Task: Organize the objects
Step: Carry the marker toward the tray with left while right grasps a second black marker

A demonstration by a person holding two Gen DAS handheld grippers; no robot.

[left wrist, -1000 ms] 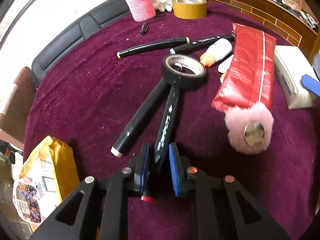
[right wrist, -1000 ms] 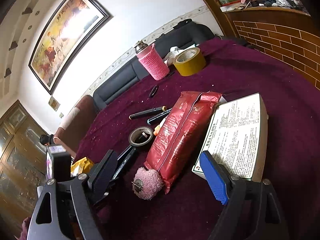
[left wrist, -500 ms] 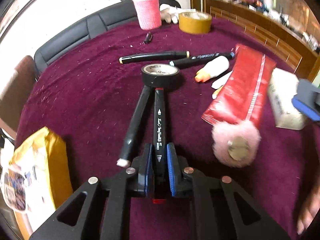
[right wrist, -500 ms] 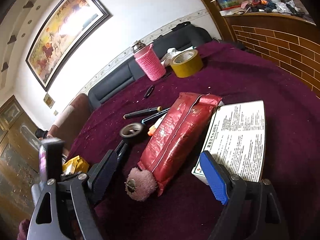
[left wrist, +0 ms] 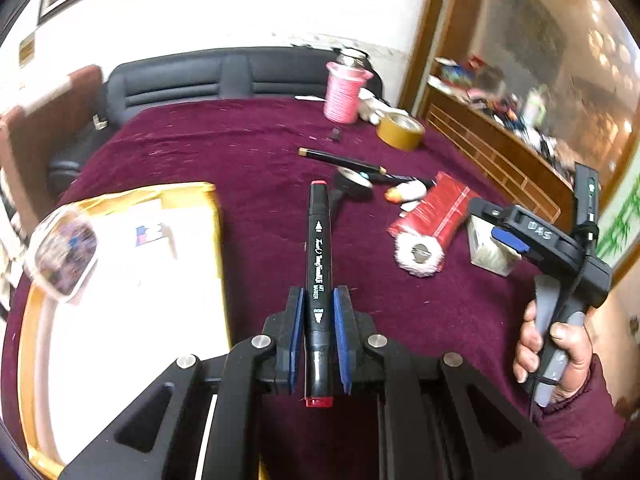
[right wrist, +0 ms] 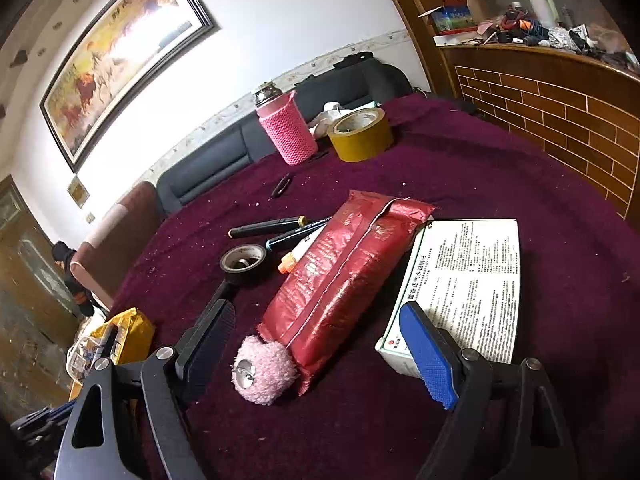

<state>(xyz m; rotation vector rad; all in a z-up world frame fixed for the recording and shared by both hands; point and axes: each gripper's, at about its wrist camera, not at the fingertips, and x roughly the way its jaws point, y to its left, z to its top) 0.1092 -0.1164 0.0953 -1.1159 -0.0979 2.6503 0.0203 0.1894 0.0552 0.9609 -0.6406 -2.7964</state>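
Note:
My left gripper (left wrist: 319,312) is shut on a black art marker (left wrist: 319,256) with red ends and holds it lifted above the maroon tablecloth (left wrist: 260,152), pointing away from me. A yellow bag (left wrist: 120,280) with a clear plastic box lies just left of it. My right gripper (right wrist: 320,344) is open and empty, hovering over a pink fluffy roll (right wrist: 264,372) and a red packet (right wrist: 344,276). The right gripper also shows in the left wrist view (left wrist: 508,236), held by a hand. A black tape roll (right wrist: 244,262) and two black markers (right wrist: 268,227) lie further back.
A white box with printed text (right wrist: 472,276) lies right of the red packet. A pink knitted bottle (right wrist: 286,128) and a yellow tape roll (right wrist: 360,134) stand at the far edge. A small glue bottle with an orange cap (right wrist: 294,258) lies by the packet. A brick-pattern wooden counter (right wrist: 560,96) is at right.
My left gripper closed on the red-ended marker, lifted it off the table and swung toward the yellow bag. My right gripper stayed open and barely moved.

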